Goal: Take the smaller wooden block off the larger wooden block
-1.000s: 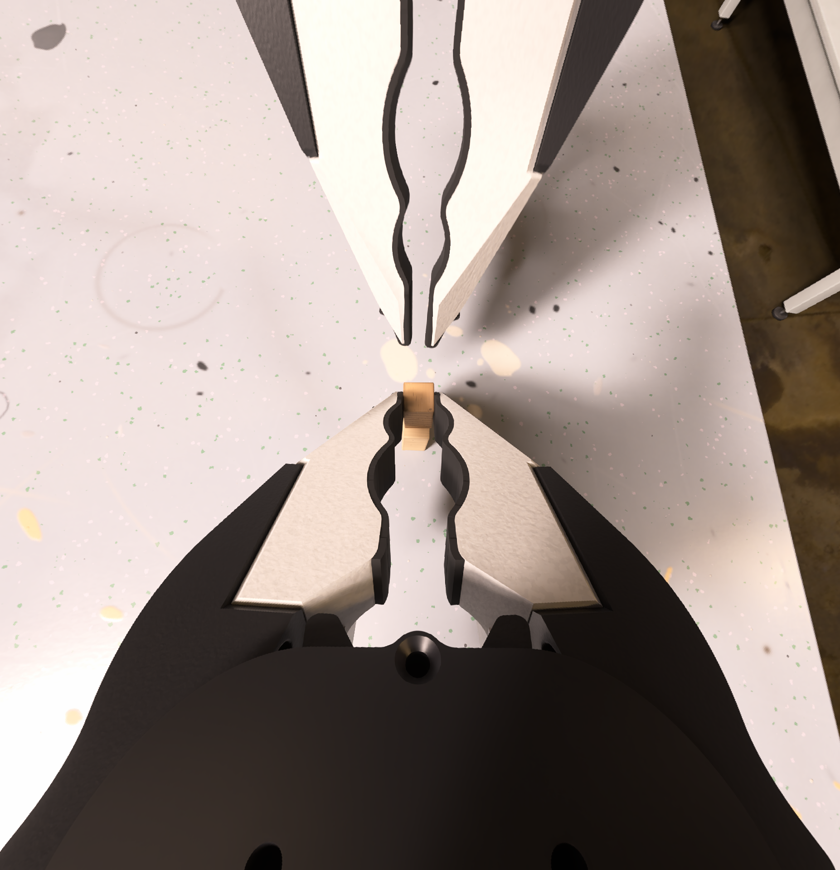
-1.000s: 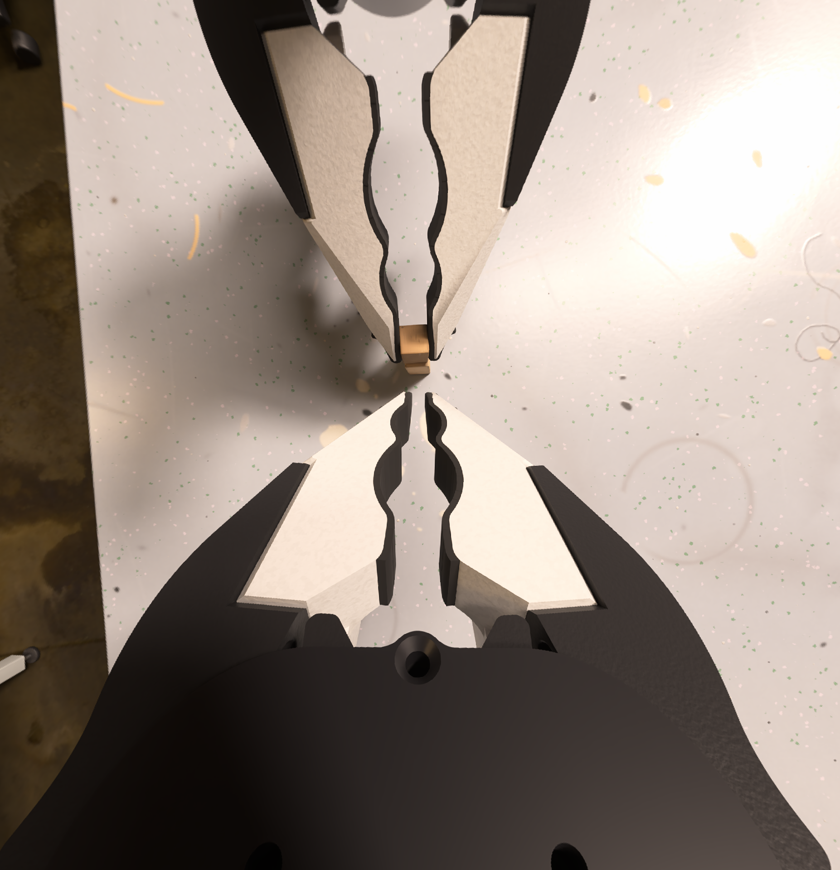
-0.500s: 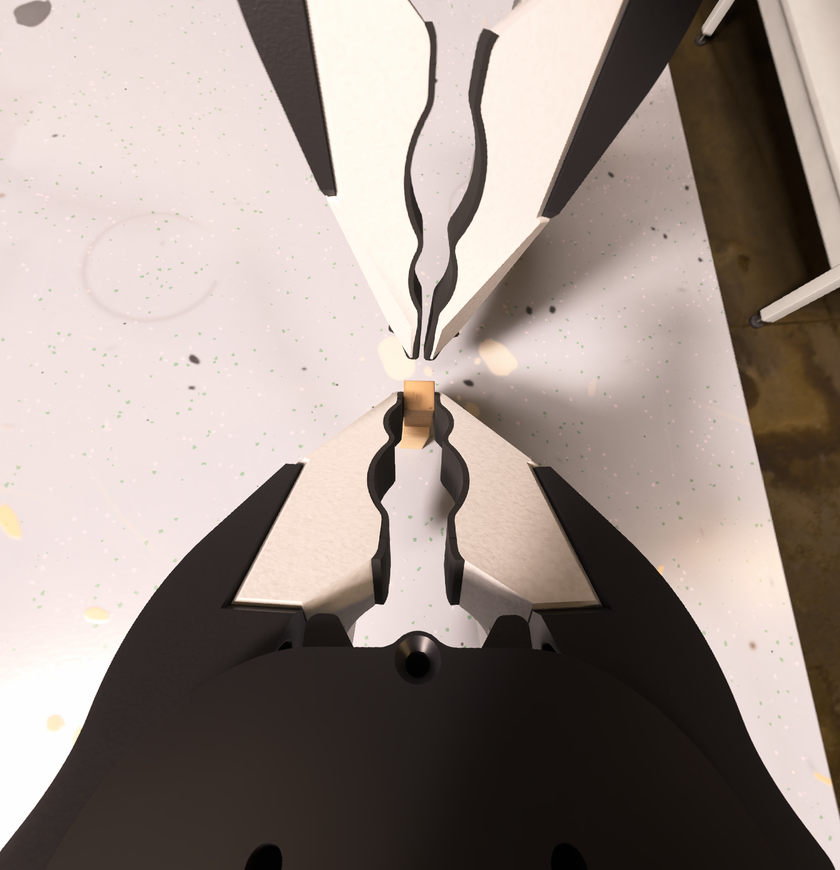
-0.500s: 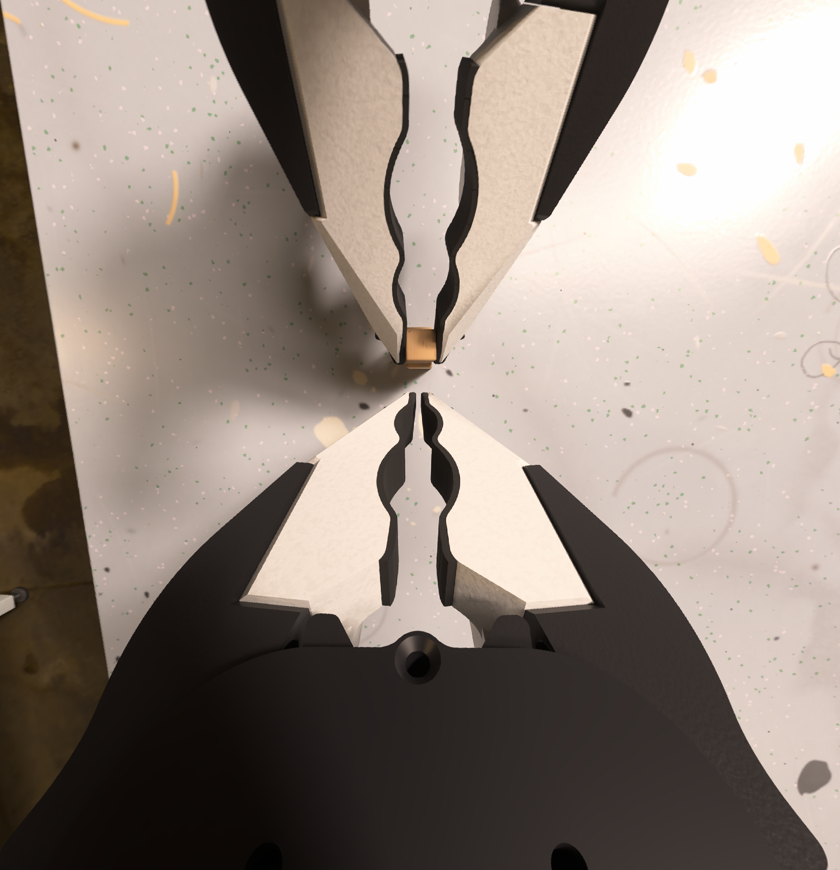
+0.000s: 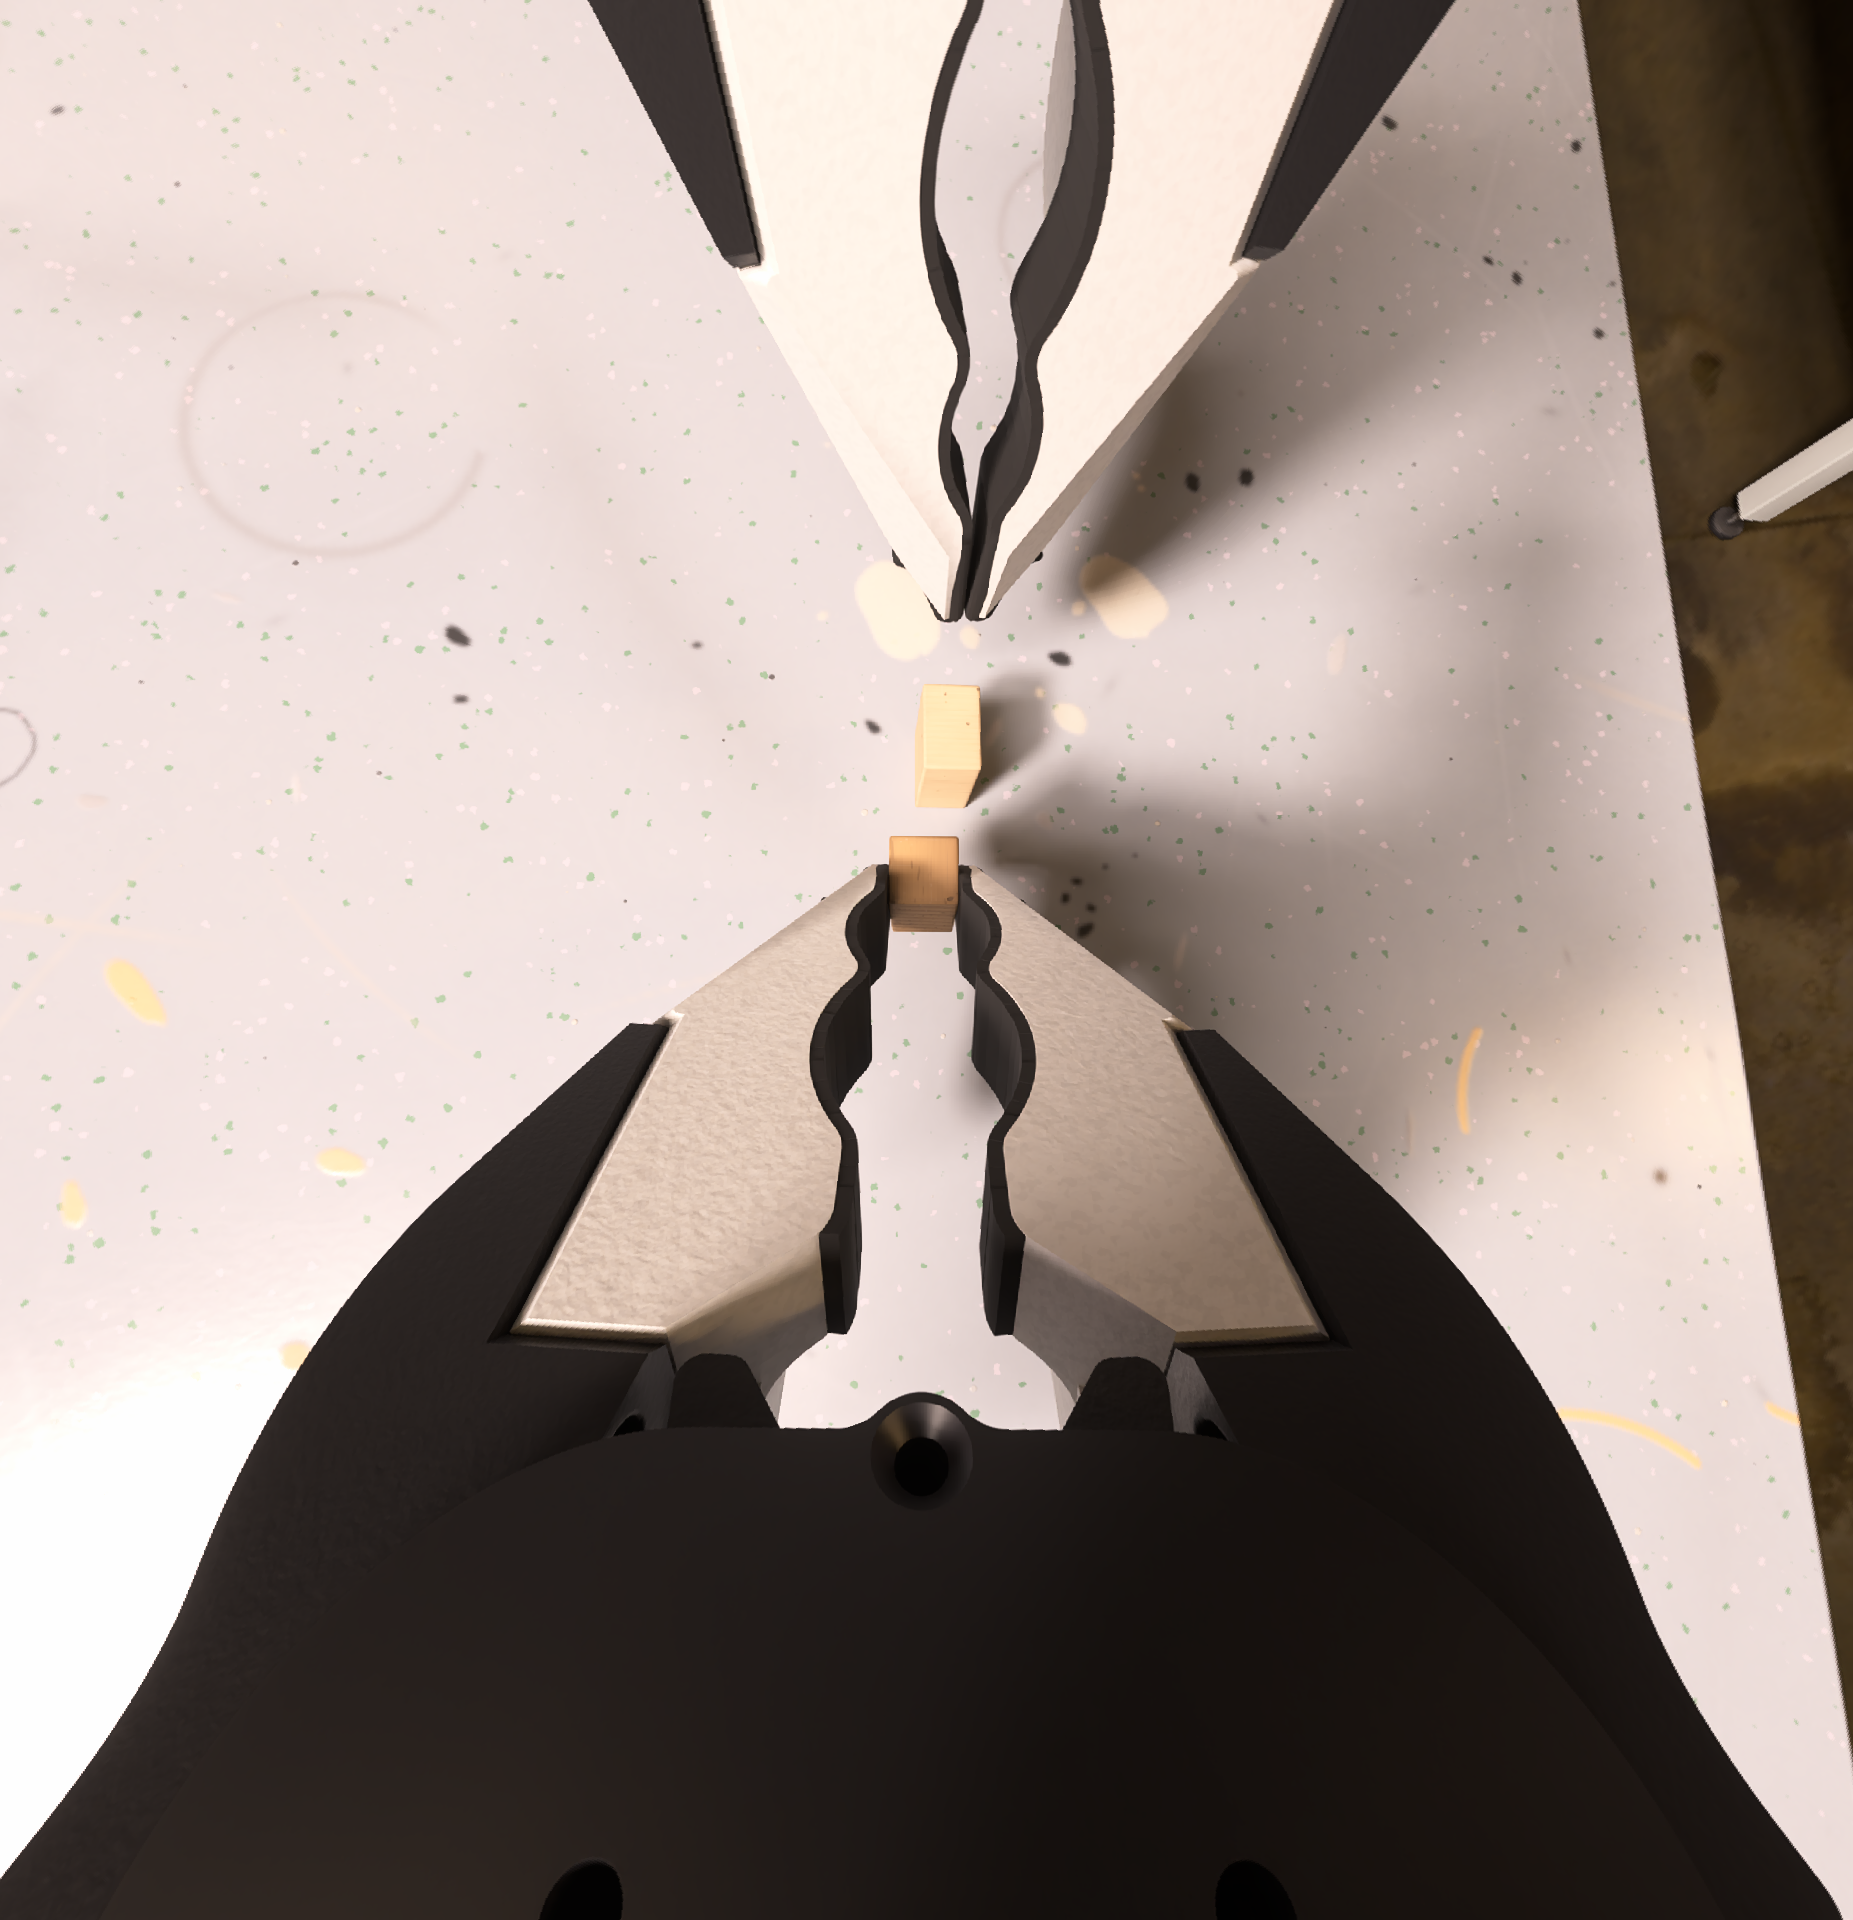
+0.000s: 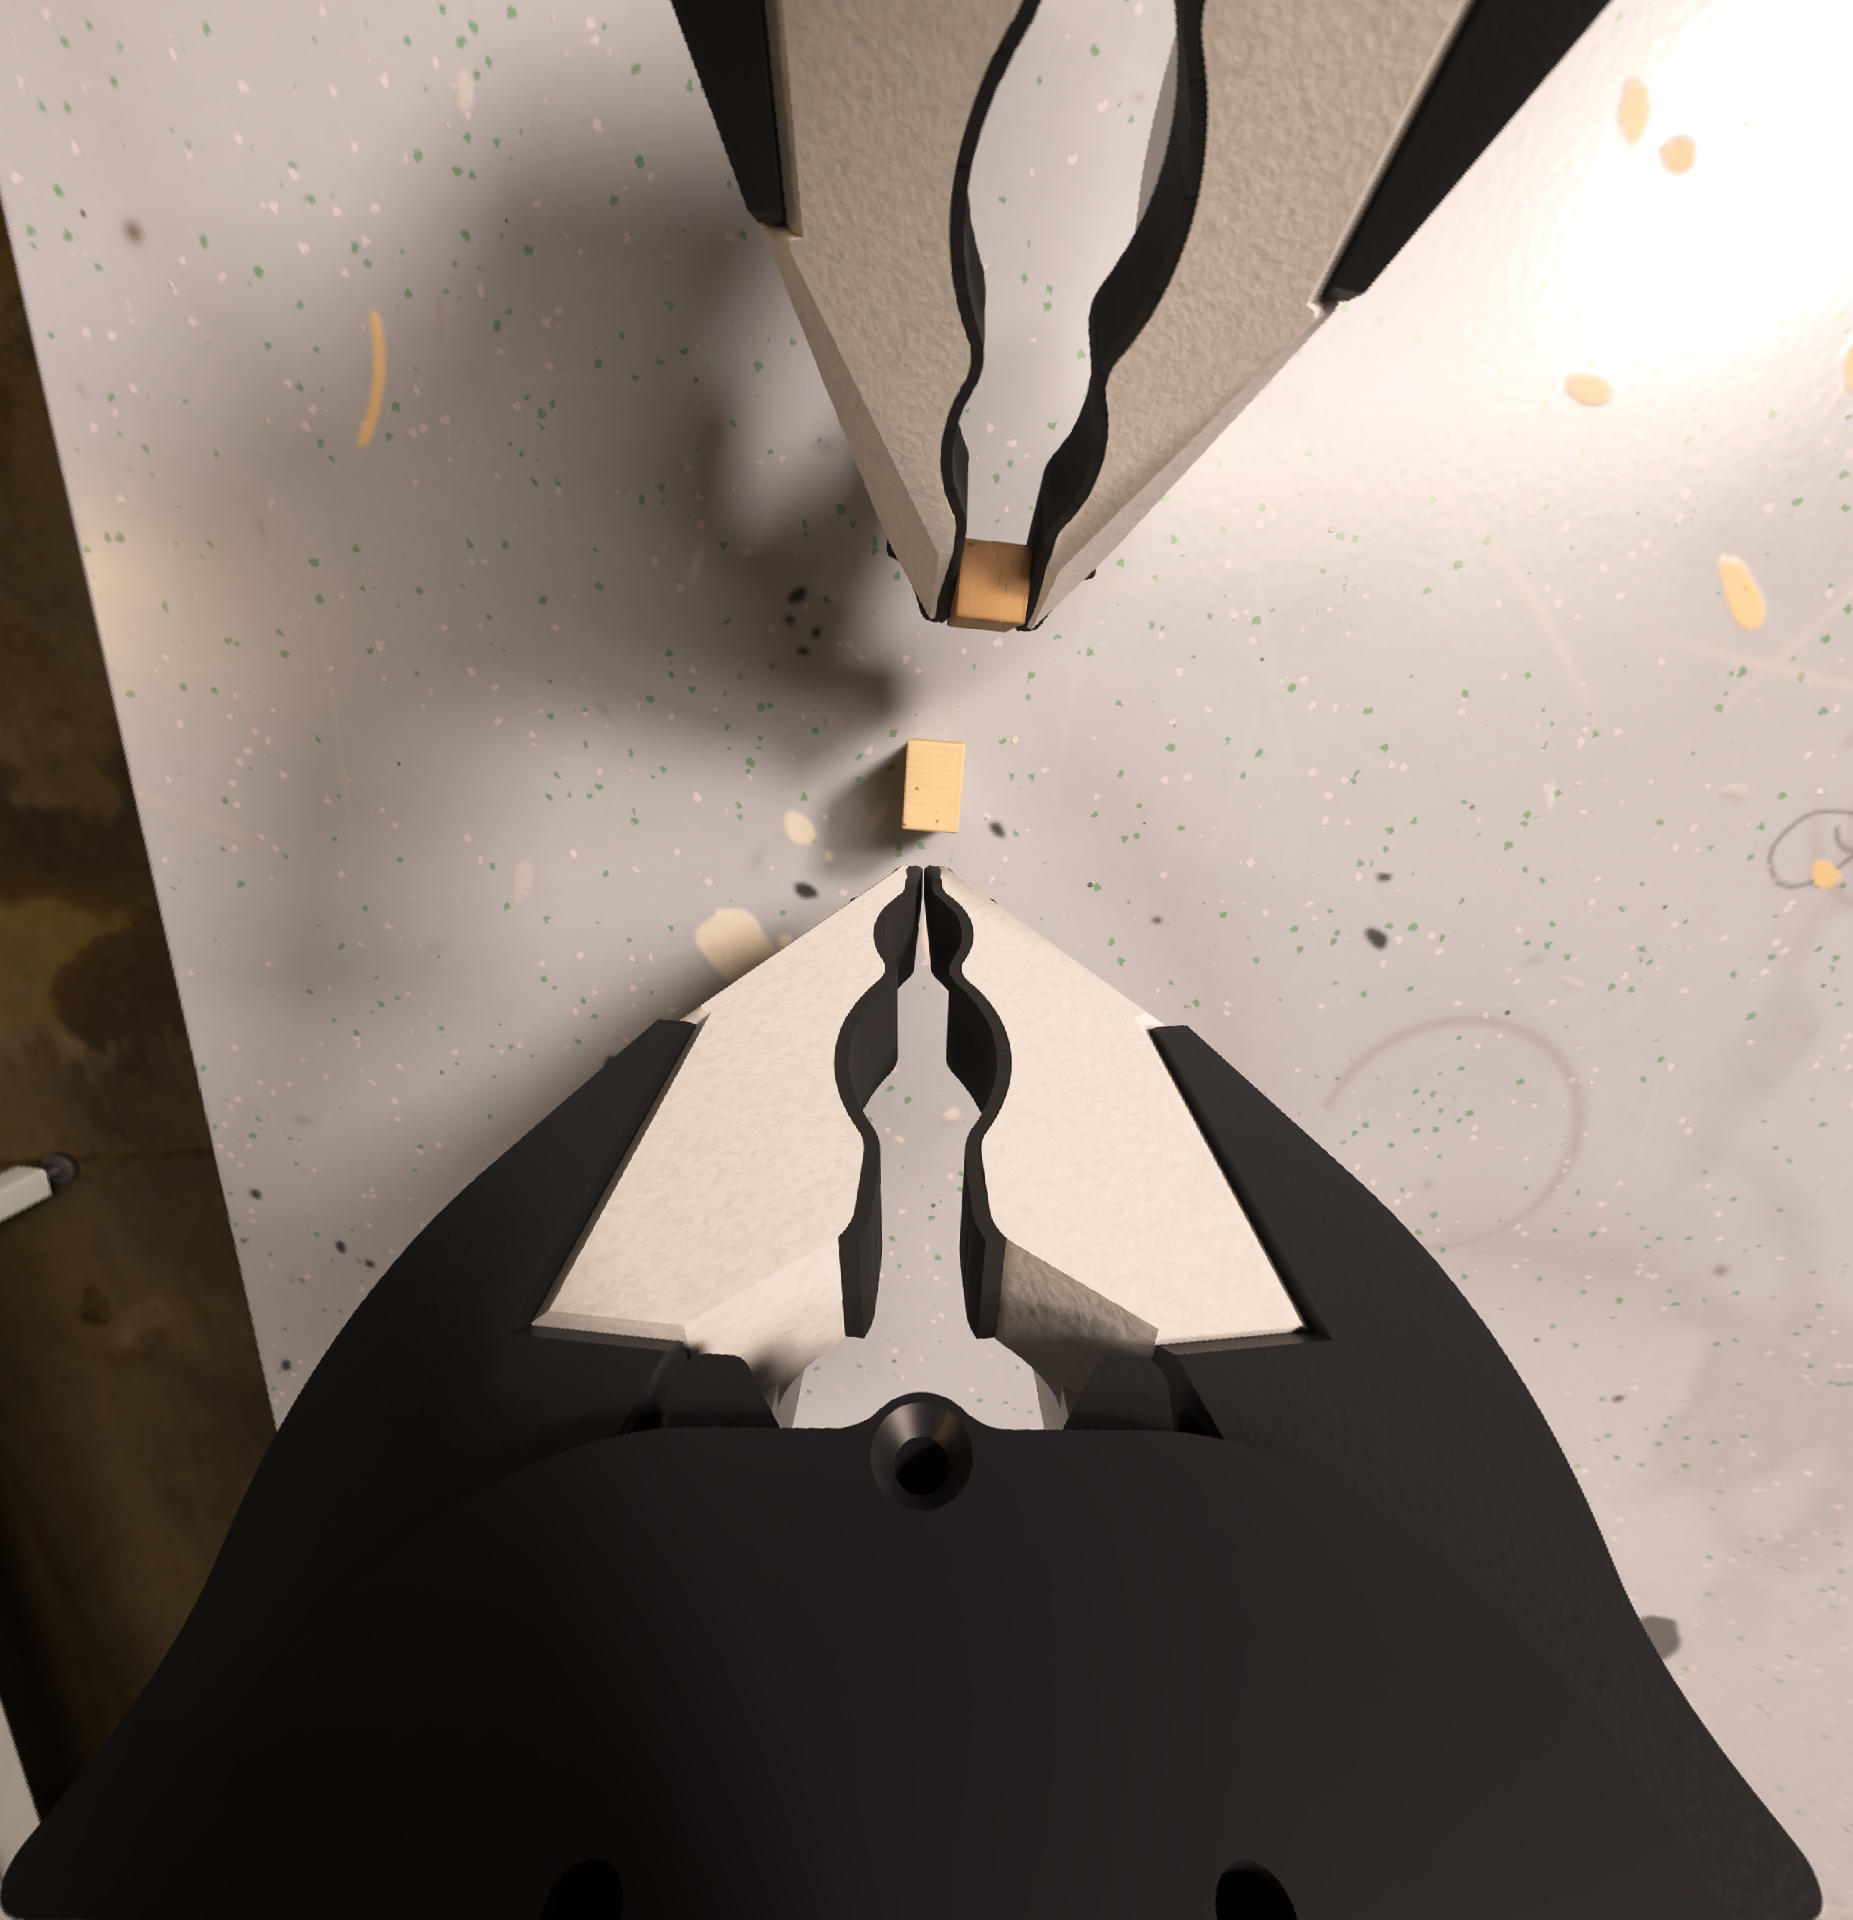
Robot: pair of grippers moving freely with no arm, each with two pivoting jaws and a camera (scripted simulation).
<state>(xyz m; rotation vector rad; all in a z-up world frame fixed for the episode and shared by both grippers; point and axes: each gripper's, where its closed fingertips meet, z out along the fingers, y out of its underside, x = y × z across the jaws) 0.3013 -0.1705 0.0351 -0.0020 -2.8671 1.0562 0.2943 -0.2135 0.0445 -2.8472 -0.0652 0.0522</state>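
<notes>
Separation is looking done: I am keeping my left gripper (image 5: 924, 878) pinching the smaller wooden block (image 5: 923, 883) clear of the larger wooden block (image 5: 947, 758), my right gripper (image 6: 922, 873) pressed closed and empty beside it.

- The left gripper (image 5: 924, 883) is pointed downward, its fingertips clamped on a small block (image 5: 923, 884) held just at the tips.
- The right gripper (image 6: 922, 873) is pointed downward too, its jaws closed tip to tip, with nothing held between them.
- The two grippers are set facing each other, tips apart; each is seen at the top of the other's view.
</notes>
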